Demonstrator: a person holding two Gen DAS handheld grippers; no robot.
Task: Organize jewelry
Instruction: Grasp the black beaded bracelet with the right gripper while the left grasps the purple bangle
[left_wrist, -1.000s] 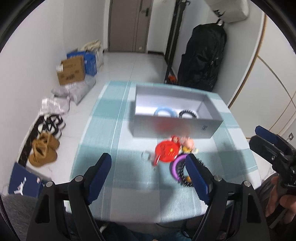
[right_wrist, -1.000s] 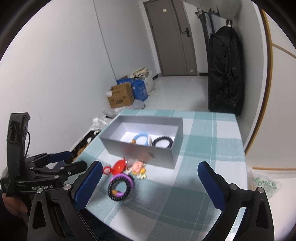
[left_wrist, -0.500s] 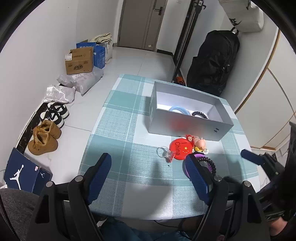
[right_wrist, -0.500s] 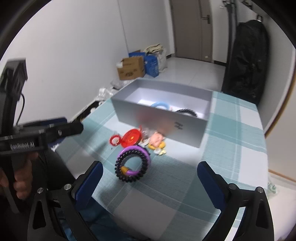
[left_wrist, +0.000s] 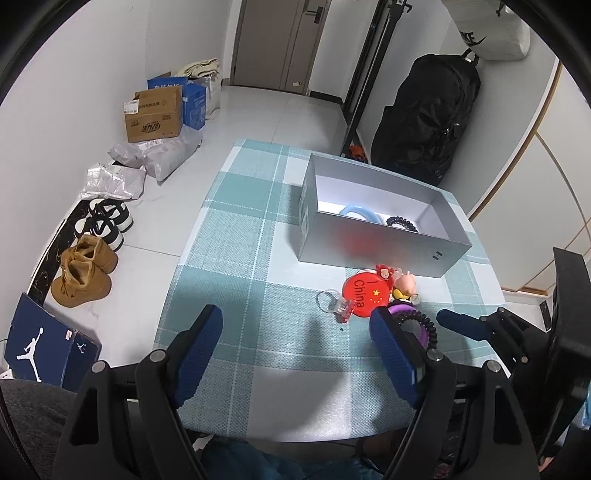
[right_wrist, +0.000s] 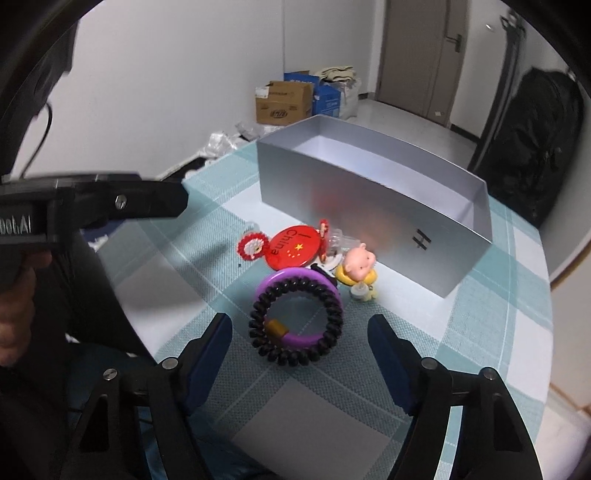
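Several printed marks could be read: a red round badge at the centre of the right wrist view said "China" beside yellow stars, and the silver box behind it bore a dark "H"-like mark on its near wall. In the left wrist view, a white bag at the upper right showed part of the Nike name, and a navy box at the lower left carried the Jordan jumping figure. A partly cut-off label ending in "AI" appeared on the left gripper at the left edge of the right wrist view.

The right gripper was spread wide at the bottom centre of its view, holding nothing, its fingers either side of a black coil hair tie lying on a purple bangle. The left gripper was also wide apart and empty above the checked tablecloth. A blue ring and another black coil tie lay inside the box.
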